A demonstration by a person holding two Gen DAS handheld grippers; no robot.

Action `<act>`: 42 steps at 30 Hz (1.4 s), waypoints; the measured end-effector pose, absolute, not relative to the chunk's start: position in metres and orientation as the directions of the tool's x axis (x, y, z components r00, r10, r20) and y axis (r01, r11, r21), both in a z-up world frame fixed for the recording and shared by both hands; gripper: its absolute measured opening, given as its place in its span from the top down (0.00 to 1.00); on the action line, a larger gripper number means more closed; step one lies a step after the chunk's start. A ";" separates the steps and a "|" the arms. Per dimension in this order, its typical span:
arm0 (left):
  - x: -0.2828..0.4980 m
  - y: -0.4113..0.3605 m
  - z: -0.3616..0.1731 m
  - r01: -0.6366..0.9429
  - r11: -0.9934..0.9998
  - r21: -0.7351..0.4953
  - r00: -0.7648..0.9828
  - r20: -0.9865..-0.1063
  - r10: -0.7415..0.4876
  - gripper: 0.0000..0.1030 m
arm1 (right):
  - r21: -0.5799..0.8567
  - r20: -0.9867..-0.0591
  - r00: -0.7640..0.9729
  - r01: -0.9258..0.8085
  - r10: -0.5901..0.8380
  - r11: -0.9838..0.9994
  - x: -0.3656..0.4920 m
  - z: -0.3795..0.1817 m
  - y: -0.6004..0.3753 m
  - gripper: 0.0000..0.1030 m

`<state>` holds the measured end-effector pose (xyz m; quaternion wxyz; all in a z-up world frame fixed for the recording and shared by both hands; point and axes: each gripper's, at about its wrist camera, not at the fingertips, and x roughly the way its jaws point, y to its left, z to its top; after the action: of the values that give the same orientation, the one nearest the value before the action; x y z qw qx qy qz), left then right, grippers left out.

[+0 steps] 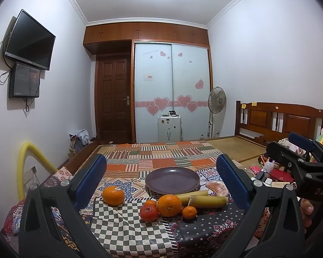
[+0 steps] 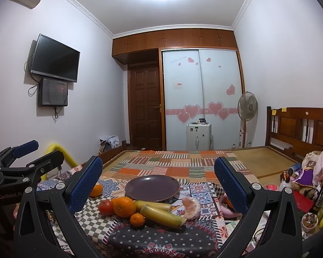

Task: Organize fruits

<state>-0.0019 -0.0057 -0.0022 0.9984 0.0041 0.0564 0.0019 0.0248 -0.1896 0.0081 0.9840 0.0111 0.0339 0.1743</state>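
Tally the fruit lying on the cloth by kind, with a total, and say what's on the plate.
Large oranges: 2
Small mandarins: 2
Red round fruit: 1
Yellow-green stalk pieces: 2
Peeled citrus piece: 1
Total: 8
Purple plate: 0 fruit on it.

Left gripper (image 1: 161,180) wide open, nothing held; purple plate (image 1: 172,179) at 12, fruit pile just below, lone orange (image 1: 113,195) at 9.

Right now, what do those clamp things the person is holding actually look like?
Both are black plastic tongs with silver rivets and two blue, dimpled finger pads. The left gripper bears white lettering, "GenRobot"; the right gripper shows "DAS". A bare fingertip shows beneath the right one.
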 end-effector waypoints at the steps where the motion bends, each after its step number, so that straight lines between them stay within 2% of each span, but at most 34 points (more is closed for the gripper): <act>1: -0.002 -0.006 -0.002 -0.003 1.000 0.009 0.994 -0.113 0.005 0.00 | 0.033 -0.063 0.937 -0.343 0.345 0.939 0.025 0.008 -0.190 0.00; 42: -0.001 -0.007 -0.001 0.022 1.000 -0.001 0.994 -0.105 -0.022 0.00 | 0.035 -0.058 0.937 -0.343 0.345 0.939 0.023 0.009 -0.188 0.00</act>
<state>-0.0006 -0.0069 -0.0011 0.9986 -0.0001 0.0527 -0.0112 0.0225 -0.1885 0.0088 0.9840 0.0121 0.0315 0.1748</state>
